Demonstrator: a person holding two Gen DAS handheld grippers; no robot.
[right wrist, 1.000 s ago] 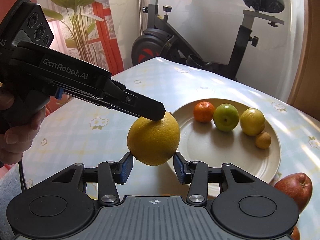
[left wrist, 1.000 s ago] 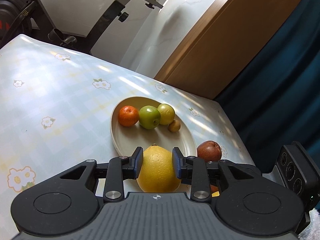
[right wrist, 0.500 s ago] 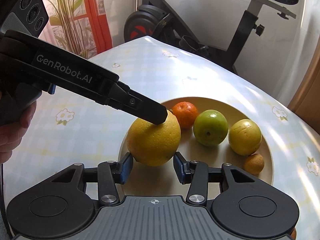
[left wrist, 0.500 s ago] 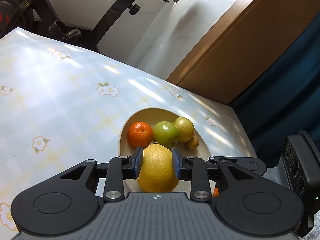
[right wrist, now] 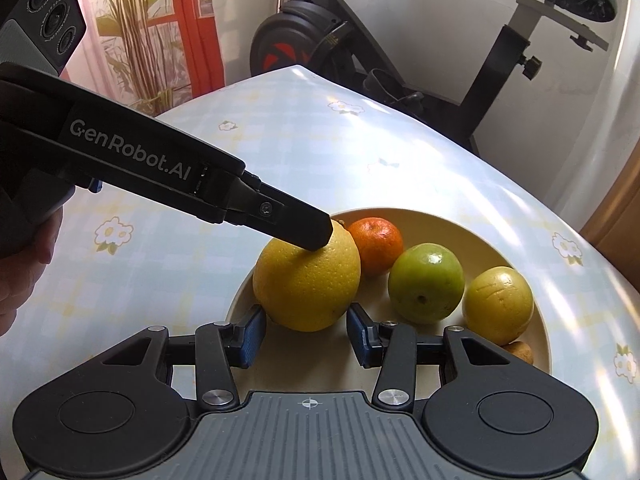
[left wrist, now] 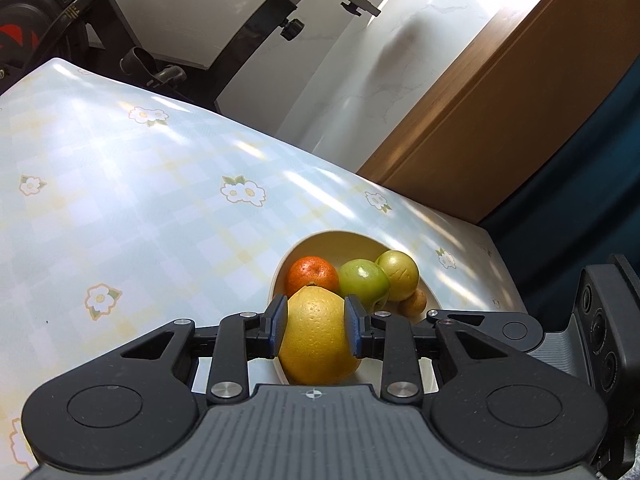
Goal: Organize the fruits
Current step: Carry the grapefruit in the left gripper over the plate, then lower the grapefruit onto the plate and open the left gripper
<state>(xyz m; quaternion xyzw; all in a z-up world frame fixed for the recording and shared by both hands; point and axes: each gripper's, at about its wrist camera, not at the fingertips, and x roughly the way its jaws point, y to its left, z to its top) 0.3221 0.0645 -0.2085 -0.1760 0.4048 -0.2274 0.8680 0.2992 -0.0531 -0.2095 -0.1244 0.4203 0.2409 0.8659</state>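
Left claw (left wrist: 316,325) grips lemon (left wrist: 316,340) beside orange (left wrist: 314,272).

both views were brightly lit by daylight. patchy glare was thrown across the glossy tablecloth (left wrist: 160,184), and a highlight was seen on the green apple (right wrist: 426,282). soft shadows were cast under the fruit in the plate (right wrist: 540,332). strong fisheye bending was seen at the edges, where the corners were darkened. the near fruit was kept sharp.
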